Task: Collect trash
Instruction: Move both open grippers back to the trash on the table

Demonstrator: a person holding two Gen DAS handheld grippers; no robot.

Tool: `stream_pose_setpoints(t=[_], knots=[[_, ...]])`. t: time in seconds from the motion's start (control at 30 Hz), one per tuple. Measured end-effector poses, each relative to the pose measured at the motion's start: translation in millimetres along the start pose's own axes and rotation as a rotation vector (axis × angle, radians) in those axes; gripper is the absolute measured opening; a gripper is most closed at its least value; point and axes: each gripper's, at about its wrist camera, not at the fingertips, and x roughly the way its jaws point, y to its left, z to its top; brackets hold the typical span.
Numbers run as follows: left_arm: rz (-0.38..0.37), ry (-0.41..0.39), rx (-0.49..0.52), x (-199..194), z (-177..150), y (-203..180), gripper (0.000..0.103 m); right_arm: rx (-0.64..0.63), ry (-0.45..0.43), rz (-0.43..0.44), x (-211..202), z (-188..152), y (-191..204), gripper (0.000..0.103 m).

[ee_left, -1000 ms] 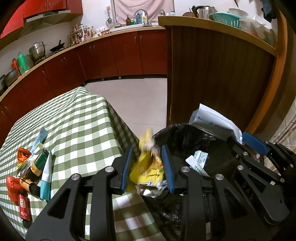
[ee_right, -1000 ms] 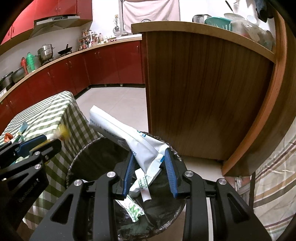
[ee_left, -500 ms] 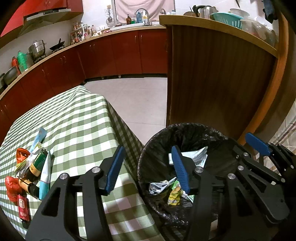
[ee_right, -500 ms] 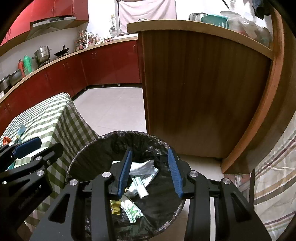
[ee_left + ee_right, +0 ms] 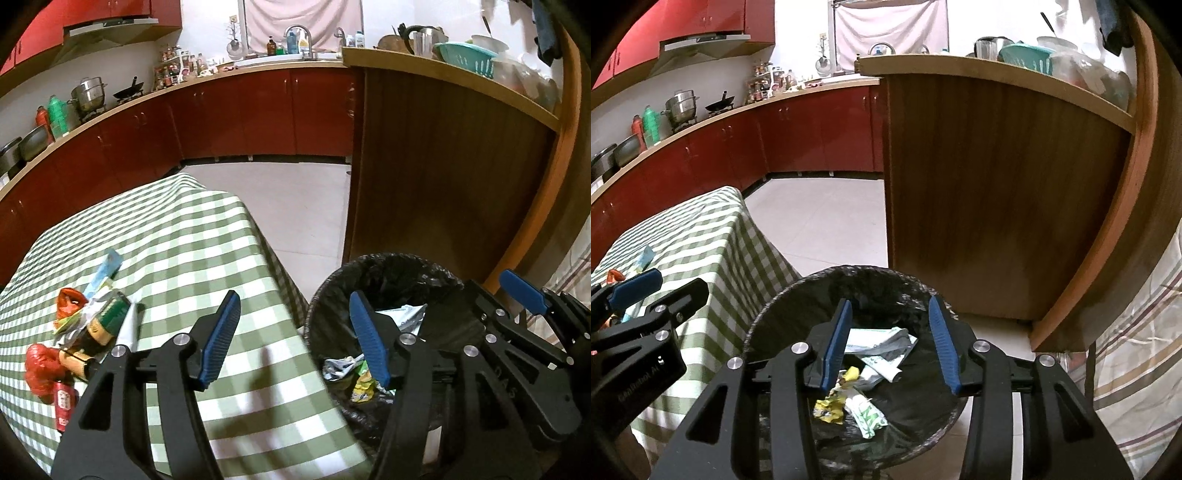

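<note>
A bin with a black liner point(image 5: 388, 258) stands on the floor beside the table with the green checked cloth point(image 5: 192, 251). My left gripper point(image 5: 293, 297) hovers over the table's edge and the bin's rim, its jaws opening with nothing between them. My right gripper point(image 5: 890, 301) hangs open and empty above the bin point(image 5: 871, 271). Inside lie a yellow wrapper point(image 5: 831, 404) and a white packet point(image 5: 882, 341). At the table's left sits a pile of trash: a bottle point(image 5: 105, 325), red wrappers point(image 5: 40, 365) and a blue-white packet point(image 5: 107, 267).
A tall wooden counter point(image 5: 443, 166) rises just behind the bin. Red kitchen cabinets point(image 5: 258, 114) line the far wall across a tiled floor point(image 5: 295, 199). A striped cloth point(image 5: 1137, 350) hangs at the right.
The left gripper let go of the yellow wrapper and the right one of the white packet; both fell into the bin. Both jaws widened, and the left gripper shifted towards the table.
</note>
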Motion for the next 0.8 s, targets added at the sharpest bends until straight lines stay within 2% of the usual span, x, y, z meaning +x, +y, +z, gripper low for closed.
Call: stream_pose_setpoints(t=[0.4,0.8], knots=[[0.077,0.001,-0.052,-30,-22,62,0.065,-0.072,-0.005,0.085,-23,-6,60,0.045],[0.201,0.015,-0.158,-74,-55,163,0.067,-0.164,0.015,0.199,-37,-18,142,0.045]])
